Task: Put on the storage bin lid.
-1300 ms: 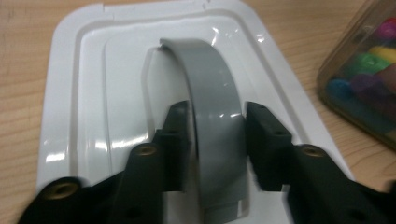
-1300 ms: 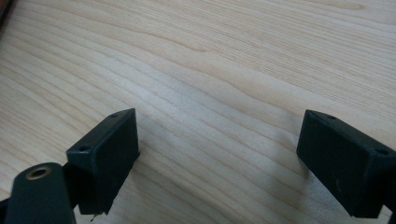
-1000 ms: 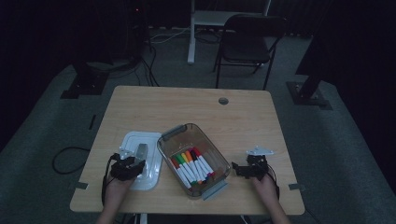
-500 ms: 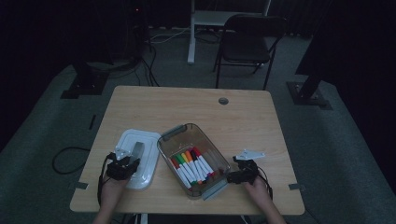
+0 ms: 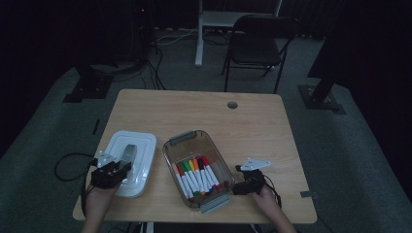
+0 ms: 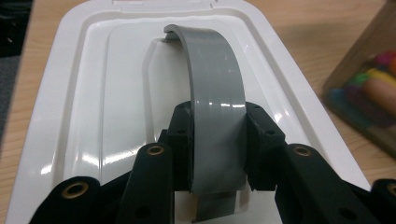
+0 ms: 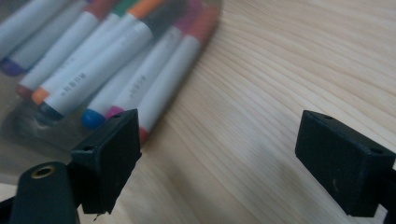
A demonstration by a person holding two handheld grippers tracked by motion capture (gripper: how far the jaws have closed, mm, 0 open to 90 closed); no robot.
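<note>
Wood table (image 5: 194, 111): left gripper (image 6: 217, 140) fingers clamped on lid's grey handle (image 6: 212, 84); right gripper (image 7: 219, 158) fingers apart.

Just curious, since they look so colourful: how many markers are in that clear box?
About 9 markers, lying side by side in the clear box at the table's middle; more may be hidden underneath.

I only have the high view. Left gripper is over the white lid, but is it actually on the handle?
Observer: Yes. The left gripper view shows the left gripper shut on the grey handle of the white lid, one pad on each edge of the strap.
Operator: Jaws just closing, or set?
Observer: They have just been closing; the handle sits between them now.
Operator: Right gripper holding anything?
Observer: No. The right gripper is open, bare table between its jaws.
Operator: How near the bin?
Observer: Its one jaw sits against the clear bin of markers.
</note>
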